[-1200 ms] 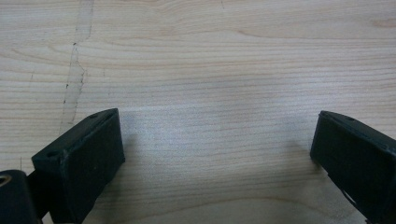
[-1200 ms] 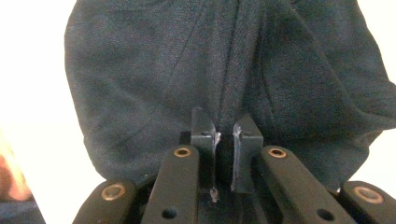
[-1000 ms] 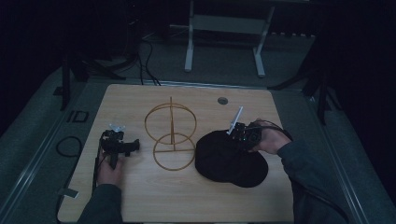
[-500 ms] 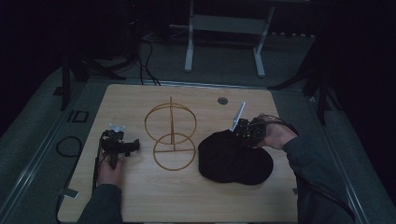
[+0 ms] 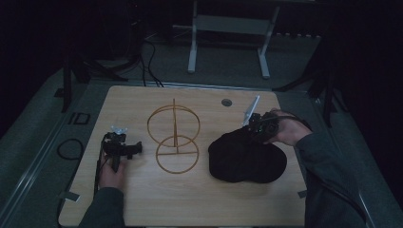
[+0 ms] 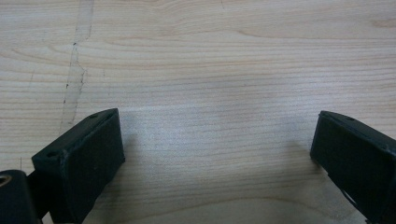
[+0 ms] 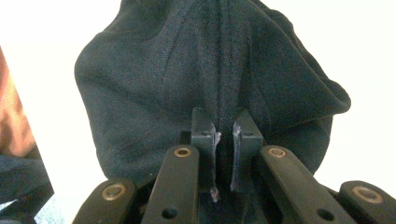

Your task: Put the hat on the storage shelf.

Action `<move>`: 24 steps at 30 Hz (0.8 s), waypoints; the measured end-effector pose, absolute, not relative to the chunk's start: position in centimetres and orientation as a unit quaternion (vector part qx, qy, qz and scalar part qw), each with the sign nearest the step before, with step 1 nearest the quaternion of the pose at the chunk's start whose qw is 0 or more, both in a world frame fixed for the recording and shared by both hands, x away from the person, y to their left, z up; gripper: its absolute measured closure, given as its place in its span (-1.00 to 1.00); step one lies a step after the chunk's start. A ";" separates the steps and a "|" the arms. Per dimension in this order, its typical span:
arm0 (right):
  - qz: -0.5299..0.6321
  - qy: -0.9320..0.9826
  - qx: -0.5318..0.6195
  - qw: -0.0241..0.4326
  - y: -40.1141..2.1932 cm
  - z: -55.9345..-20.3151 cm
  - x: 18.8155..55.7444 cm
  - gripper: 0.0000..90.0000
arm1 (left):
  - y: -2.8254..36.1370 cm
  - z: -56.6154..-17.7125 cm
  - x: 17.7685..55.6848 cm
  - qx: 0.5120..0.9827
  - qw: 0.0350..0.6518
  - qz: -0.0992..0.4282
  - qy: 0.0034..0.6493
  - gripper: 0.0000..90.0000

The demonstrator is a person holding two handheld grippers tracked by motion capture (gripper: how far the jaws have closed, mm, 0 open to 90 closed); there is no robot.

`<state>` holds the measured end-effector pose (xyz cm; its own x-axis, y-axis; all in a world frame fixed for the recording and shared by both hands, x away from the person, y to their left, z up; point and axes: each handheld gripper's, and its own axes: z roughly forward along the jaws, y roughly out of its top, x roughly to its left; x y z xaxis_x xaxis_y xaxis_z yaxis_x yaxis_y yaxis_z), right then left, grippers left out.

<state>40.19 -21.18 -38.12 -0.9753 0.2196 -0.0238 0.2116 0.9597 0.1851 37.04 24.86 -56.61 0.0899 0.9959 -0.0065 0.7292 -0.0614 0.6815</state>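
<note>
One black cloth [image 7: 187, 84] clamped in right hand-held gripper [image 7: 224, 135]; left hand-held gripper [image 6: 217, 154] apart; one wire stand [image 5: 174, 138].

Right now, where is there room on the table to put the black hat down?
Bare wood lies along the near edge of the table and behind the wire stand. It is crowded between the stand and the black hat, pinched by the right gripper.

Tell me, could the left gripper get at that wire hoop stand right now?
Probably yes: the left gripper is open and holds nothing, with bare table between it and the wire hoop stand.
</note>
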 end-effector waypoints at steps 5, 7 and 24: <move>0.113 0.987 0.109 0.023 -22.1 -37.4 40.7 0.84 | 24.8 -56.6 37.0 0.685 0.273 0.245 0.629 -0.95; 0.123 0.986 0.109 0.023 -22.5 -37.0 40.9 0.84 | 24.8 -56.6 37.0 0.685 0.273 0.245 0.629 -0.95; 0.169 0.980 0.103 0.026 -23.6 -33.5 41.8 0.84 | 24.8 -56.6 37.1 0.685 0.273 0.246 0.629 -0.95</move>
<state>41.82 -23.56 -33.54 -0.9775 0.2102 -0.0163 0.1927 0.9219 0.3362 37.05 24.85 -56.62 0.0884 0.9961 -0.0065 0.7275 -0.0601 0.6835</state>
